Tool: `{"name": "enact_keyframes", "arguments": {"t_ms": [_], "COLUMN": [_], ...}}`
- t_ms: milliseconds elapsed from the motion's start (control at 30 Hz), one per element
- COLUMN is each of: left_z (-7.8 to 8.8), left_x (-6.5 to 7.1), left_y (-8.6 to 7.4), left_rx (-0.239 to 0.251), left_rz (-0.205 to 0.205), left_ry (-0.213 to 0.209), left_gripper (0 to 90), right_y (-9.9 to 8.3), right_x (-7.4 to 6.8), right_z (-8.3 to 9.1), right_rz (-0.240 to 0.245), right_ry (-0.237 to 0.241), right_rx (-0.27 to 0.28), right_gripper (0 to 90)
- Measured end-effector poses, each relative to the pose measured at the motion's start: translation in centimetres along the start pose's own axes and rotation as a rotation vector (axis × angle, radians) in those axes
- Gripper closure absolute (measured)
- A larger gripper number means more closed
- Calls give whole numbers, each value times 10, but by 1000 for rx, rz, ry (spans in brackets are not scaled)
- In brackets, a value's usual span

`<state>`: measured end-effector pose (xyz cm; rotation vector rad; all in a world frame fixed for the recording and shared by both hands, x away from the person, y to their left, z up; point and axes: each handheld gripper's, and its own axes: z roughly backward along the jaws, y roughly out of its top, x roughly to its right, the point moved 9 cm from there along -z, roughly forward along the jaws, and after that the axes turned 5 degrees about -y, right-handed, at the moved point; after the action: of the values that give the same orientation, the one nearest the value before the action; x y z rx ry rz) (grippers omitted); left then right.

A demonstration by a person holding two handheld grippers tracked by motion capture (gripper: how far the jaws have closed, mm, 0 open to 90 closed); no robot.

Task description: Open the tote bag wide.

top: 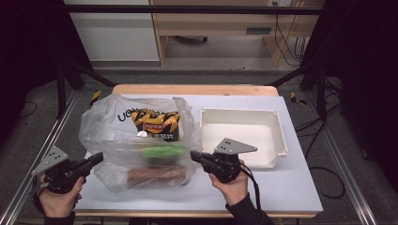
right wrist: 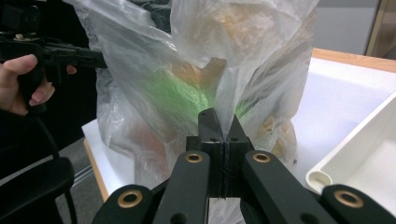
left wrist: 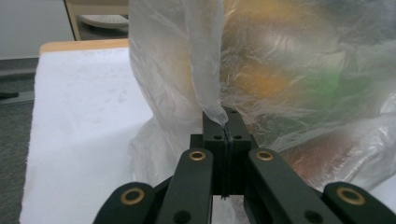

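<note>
A clear plastic bag point(top: 117, 136) lies on the white table, holding a yellow-and-black snack packet point(top: 156, 123), a green item point(top: 163, 153) and a brown item point(top: 155, 175). My left gripper point(top: 97, 158) is at the bag's left edge. In the left gripper view its jaws are shut on a strip of the bag's film point(left wrist: 208, 79). My right gripper point(top: 195, 156) is at the bag's right edge, and in the right gripper view its jaws pinch a fold of the film point(right wrist: 233, 88). The left gripper point(right wrist: 88, 58), in a hand, shows beyond the bag in that view.
An empty white tray point(top: 281, 136) stands just right of the bag, its rim point(right wrist: 327, 175) close to my right gripper. Black frame rails run along both sides of the table. Floor and furniture lie beyond the far edge.
</note>
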<state>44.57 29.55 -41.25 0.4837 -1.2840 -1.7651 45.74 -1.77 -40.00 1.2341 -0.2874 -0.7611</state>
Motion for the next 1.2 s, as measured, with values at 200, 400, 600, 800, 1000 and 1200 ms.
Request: {"name": "enact_keyframes", "arguments": {"t_ms": [200,400,600,800,1000,1200], "left_z": [-2,-10,-18,-27,-35,-42], "left_x": [7,13,9,10,11,8], "left_y": [-21,-63,-83,-94,-110,-117], "left_rx": [-51,-151,-199,-251,-348,-378], "left_rz": [7,-13,11,-12,-36,-56], "left_ry": [-21,-25,-32,-22,-21,-6], "left_gripper": [900,900,900,900,900,900], "right_y": [-13,-38,-69,-88,-111,-125], "right_x": [-4,-6,-1,7,8,16], "right_z": [5,4,-4,-11,-22,-28], "right_rz": [16,12,0,-12,-10,-12], "right_ry": [14,11,-6,-22,-42,-83], "right_rx": [-53,-99,-162,-202,-276,-327], "right_gripper": [899,894,889,896,898,898]}}
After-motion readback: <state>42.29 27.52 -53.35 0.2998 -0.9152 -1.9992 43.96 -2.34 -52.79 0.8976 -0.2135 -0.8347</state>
